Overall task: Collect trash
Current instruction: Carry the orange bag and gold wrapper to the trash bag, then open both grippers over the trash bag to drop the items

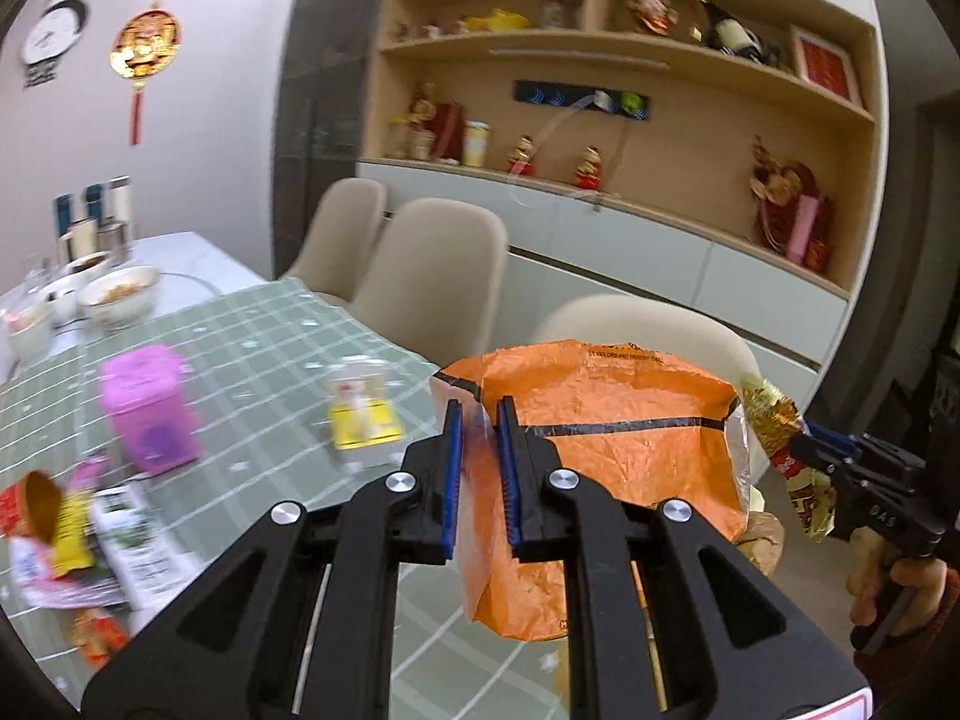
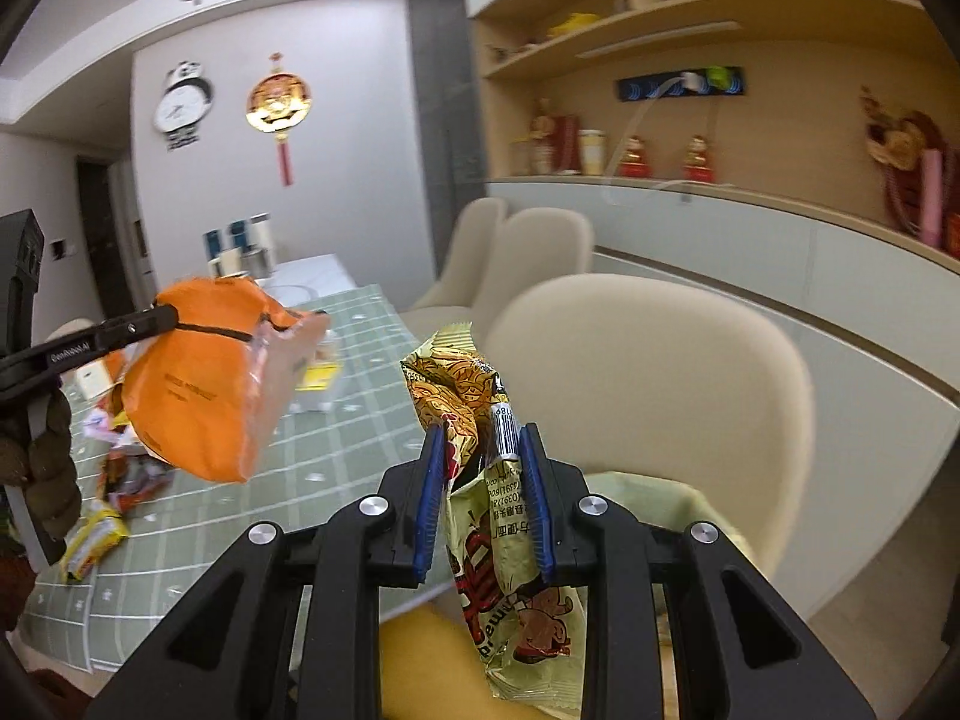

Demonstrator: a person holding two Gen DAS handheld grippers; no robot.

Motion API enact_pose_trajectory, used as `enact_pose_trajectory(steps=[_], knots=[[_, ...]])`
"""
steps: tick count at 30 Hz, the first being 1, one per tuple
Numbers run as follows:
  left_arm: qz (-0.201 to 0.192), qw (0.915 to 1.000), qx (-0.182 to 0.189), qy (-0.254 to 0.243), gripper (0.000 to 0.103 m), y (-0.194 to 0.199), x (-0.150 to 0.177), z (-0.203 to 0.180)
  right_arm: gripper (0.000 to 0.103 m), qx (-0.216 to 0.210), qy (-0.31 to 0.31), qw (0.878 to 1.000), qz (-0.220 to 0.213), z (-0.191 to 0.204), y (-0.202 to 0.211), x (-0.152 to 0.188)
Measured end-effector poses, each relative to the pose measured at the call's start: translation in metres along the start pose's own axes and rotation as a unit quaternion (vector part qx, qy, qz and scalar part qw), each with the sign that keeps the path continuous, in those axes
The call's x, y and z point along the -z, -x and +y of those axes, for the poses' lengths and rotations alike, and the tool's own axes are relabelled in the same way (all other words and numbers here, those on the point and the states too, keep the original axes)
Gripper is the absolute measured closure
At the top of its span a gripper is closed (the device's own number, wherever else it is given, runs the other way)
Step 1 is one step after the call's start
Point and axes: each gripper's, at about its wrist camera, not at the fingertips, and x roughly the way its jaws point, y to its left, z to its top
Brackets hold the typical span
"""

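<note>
- While both hand-held tools hang above the near edge of the dining table (image 1: 270, 324), each carries one piece of trash clear of the surface.
- Left gripper (image 1: 479, 468): the blue pads are drawn close together and pinch the clear rim of an orange snack bag (image 1: 606, 420); the bag is crumpled, its mouth gaping, and it hangs in the air over the table's near right corner.
- Right gripper (image 2: 485, 492): the jaws are clamped on a gold-and-cream snack wrapper (image 2: 474, 396); the wrapper stands up between the pads and trails below them, in front of a beige chair (image 2: 660, 372).
- In the left wrist view the right gripper (image 1: 804, 444) appears at the far right with the same wrapper, just beside the orange bag; whether the two touch cannot be determined.
- Left on the green checked tablecloth (image 1: 288, 348): a pink box (image 1: 147, 414), a yellow-and-clear carton (image 1: 363, 414), and a heap of loose wrappers (image 1: 66, 534) at the near left.
- Bowls (image 1: 120, 294) stand at the table's far end.
- A person's hand (image 1: 900, 588) grips the right tool's handle.
</note>
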Motion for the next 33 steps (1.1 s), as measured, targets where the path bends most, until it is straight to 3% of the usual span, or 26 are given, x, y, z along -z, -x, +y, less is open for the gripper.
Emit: enact_pose_trajectory(steps=[11, 22, 31, 33], knots=[[0.069, 0.9951, 0.044, -0.056, 0.092, -0.104, 0.012, -0.081, 0.078, 0.051, -0.048, 0.998, -0.003, -0.073, -0.006, 0.007], [0.100, 0.9843, 0.032, -0.142, 0.092, -0.164, 0.032, -0.144, 0.078, 0.074, -0.087, 0.993, 0.007, -0.117, -0.021, 0.023], [0.126, 0.9782, 0.077, -0.146, 0.090, -0.196, 0.043, -0.179, 0.078, 0.079, -0.115, 0.990, 0.009, -0.139, -0.020, 0.034], [0.138, 0.9759, 0.100, -0.137, 0.079, -0.203, 0.045, -0.181, 0.078, 0.078, -0.118, 0.990, 0.008, -0.139, -0.020, 0.035]])
